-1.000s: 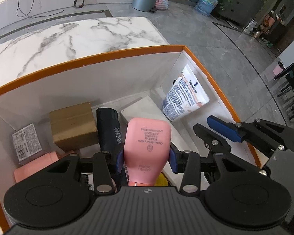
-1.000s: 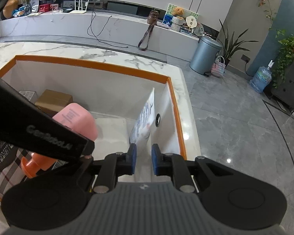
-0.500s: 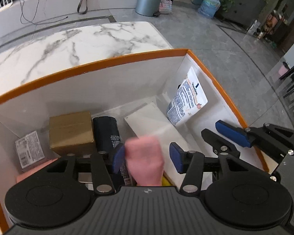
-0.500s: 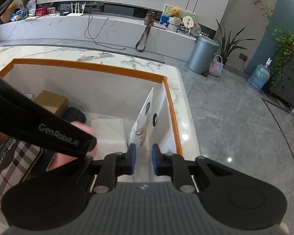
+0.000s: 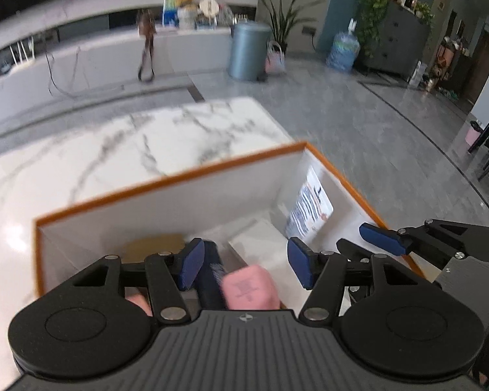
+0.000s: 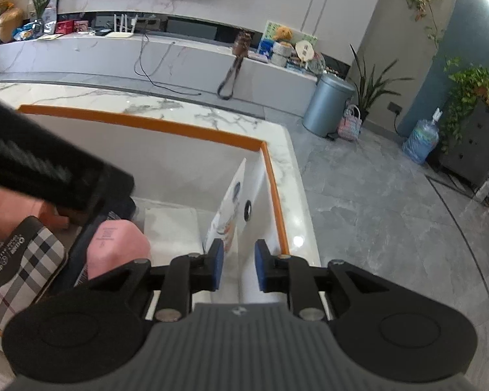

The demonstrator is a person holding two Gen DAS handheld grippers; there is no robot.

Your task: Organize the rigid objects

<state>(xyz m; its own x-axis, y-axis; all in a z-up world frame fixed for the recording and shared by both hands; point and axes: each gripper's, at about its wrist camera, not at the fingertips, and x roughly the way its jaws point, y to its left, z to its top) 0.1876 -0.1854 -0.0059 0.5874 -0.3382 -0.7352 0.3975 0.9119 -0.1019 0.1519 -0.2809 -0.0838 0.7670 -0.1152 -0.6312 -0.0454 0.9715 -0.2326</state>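
We see pink bottle [image 5: 249, 288] below left gripper [image 5: 244, 262], released; jaws opening, pads clear. Right gripper [image 6: 238, 268] opening narrowly, empty, beside upright pouch [image 6: 229, 215] in orange-rimmed box [image 6: 274, 182].

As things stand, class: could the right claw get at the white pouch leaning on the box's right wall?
Probably yes. The right claw is opening just behind the white pouch, with nothing between them; the pink bottle sits off to its left.
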